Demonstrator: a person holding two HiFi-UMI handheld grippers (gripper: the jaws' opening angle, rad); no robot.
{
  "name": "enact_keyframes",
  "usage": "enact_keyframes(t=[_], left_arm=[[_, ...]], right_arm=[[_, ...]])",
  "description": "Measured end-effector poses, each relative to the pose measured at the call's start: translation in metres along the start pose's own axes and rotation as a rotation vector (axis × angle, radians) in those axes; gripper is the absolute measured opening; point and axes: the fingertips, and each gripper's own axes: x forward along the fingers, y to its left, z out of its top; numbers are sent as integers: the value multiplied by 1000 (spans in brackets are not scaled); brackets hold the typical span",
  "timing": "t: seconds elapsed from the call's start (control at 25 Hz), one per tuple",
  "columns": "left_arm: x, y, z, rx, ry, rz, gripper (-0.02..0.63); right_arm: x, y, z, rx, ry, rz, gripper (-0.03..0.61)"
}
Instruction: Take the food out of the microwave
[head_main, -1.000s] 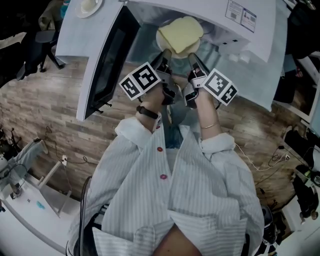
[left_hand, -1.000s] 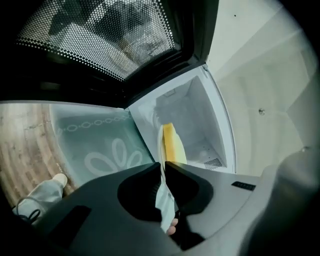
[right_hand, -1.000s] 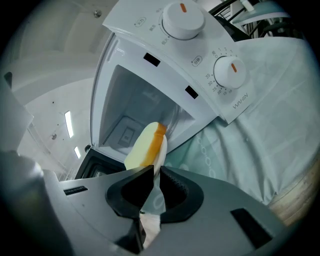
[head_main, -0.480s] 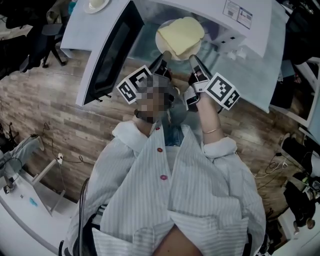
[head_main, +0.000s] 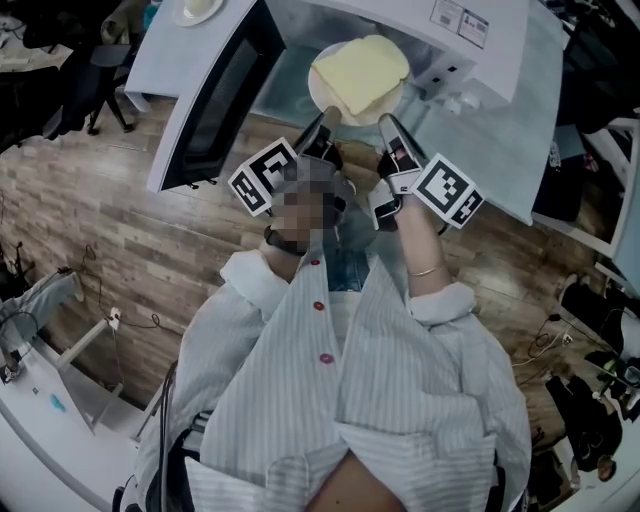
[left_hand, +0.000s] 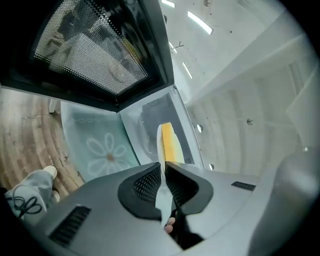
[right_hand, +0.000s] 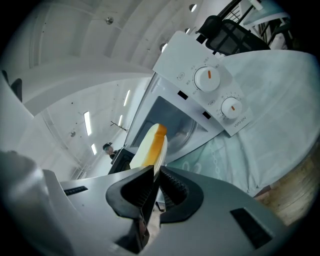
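A white plate (head_main: 322, 92) with a pale yellow slice of food (head_main: 362, 70) on it hangs in front of the open white microwave (head_main: 480, 40). My left gripper (head_main: 328, 118) is shut on the plate's near left rim, and my right gripper (head_main: 388, 124) is shut on its near right rim. In the left gripper view the plate (left_hand: 161, 150) runs edge-on between the black pads, with the yellow food (left_hand: 168, 145) beyond them. The right gripper view shows the same: the plate's rim (right_hand: 159, 161) is pinched in the jaws and the food (right_hand: 149, 146) stands above them.
The microwave door (head_main: 215, 95) hangs open to the left of the plate. A pale flowered cloth (head_main: 500, 150) covers the table under the microwave. Another white dish (head_main: 200, 10) sits on top at the far left. Wooden floor, chairs and cables surround the person.
Both grippers have risen together with the plate, which has come a little further out of the microwave toward me. Neither grip has altered.
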Motion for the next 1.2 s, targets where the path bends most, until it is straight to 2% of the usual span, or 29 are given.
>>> enact_keyframes(t=[0.84,1.2], left_arm=[[-13,-23,6,-18,52,-71,34],[-17,-34,14,-17,58,-109,34]], right_arm=[[-19,28,5,14,-70,29,55],[-17,50,12,-9,-88,99,55]])
